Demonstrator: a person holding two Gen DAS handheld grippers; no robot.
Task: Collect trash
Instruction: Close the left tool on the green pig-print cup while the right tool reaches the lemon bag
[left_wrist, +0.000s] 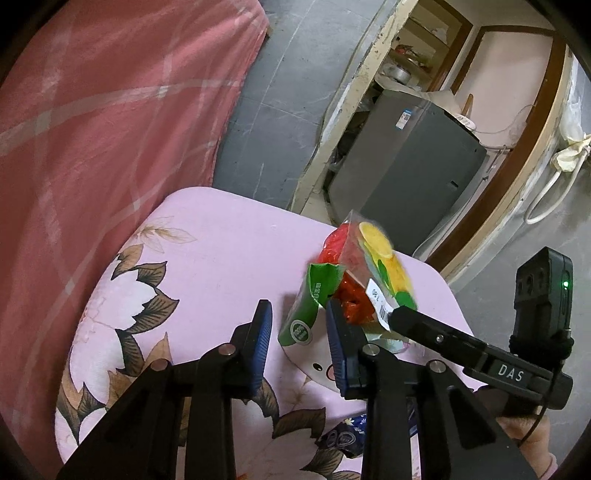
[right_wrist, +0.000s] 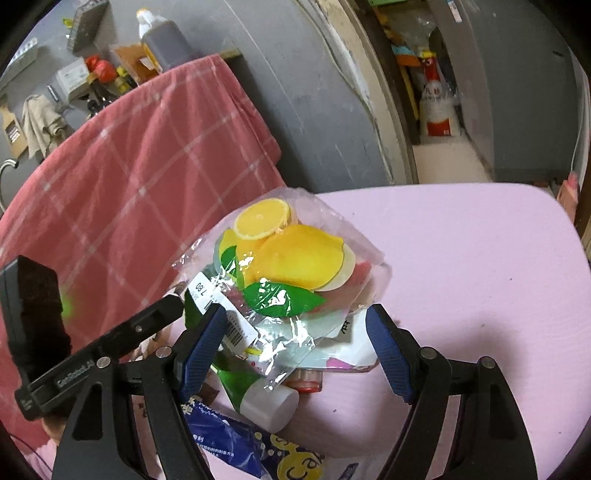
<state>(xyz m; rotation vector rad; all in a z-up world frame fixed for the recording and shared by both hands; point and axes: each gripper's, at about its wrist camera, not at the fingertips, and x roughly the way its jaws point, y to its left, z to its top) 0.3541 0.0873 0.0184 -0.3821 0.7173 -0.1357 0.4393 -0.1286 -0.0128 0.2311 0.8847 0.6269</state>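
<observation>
Pink surface (right_wrist: 461, 258) with flower print carries a little trash pile. Biggest piece is the clear lemon-print bag (right_wrist: 288, 258), propped on a green wrapper (left_wrist: 308, 310), a white-capped tube (right_wrist: 266, 400) and a blue packet (right_wrist: 236, 443) (partly hidden). Both hand-held grippers, left (left_wrist: 299, 343) and right (right_wrist: 295, 350), are spread wide around the bag, gripping nothing.

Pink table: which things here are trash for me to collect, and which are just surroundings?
Trash:
lemon-print clear bag
green wrapper
blue snack packet
green tube with white cap

Surroundings:
red plaid cloth
grey fridge
dark liquid jug
pink table
</observation>
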